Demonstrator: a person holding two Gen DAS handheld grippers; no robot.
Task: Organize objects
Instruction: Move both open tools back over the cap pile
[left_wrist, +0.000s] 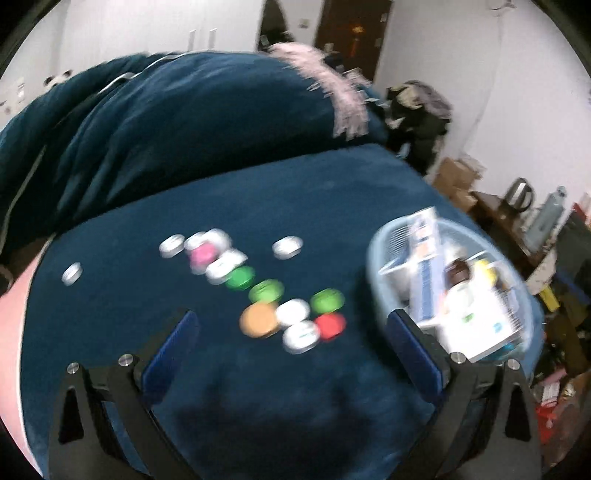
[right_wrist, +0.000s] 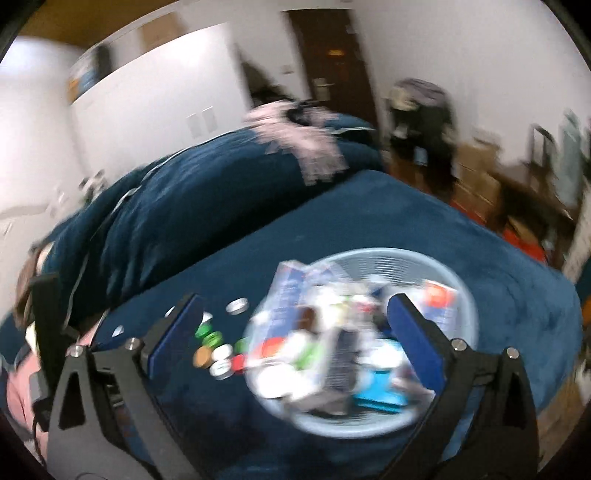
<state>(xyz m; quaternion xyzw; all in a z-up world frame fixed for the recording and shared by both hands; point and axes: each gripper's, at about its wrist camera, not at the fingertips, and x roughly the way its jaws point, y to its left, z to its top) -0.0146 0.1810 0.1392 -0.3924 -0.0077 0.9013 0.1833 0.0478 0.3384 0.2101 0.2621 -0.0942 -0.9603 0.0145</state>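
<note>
A: What lies on the dark blue plush bed cover (left_wrist: 295, 192)?

B: A scatter of small round caps (left_wrist: 258, 291): white ones at the far left, a pink cap (left_wrist: 202, 254) among them, three green caps (left_wrist: 266, 291) in a loose line, and nearer the camera an orange-tan cap (left_wrist: 259, 319) just beside a red cap (left_wrist: 331, 325) and two more white ones. One white cap (left_wrist: 72, 274) sits well apart at the left.

A: And the basket?

B: The pale blue round plastic basket (left_wrist: 376, 258) stands on the cover to the right of the caps, filled with boxes, a brown-capped white bottle (left_wrist: 460, 284) and other packets. Blur hides the labels.

A: The left tool?

B: The left tool (left_wrist: 291, 332) hangs over the cover with its blue-padded fingers spread wide, nothing between them; the near caps show in the gap, the basket just past its right finger.

A: The right tool?

B: The right tool (right_wrist: 295, 314) hovers above the basket, also spread wide, pinching nothing. Its right finger (right_wrist: 415, 336) shows over the basket's contents, its left finger (right_wrist: 177, 328) beside the caps. Whether it touches anything I cannot tell; the picture is smeared.

A: Farther off?

B: A rumpled blue duvet (left_wrist: 166, 129) with a pink cloth (left_wrist: 332, 96) on it.
</note>
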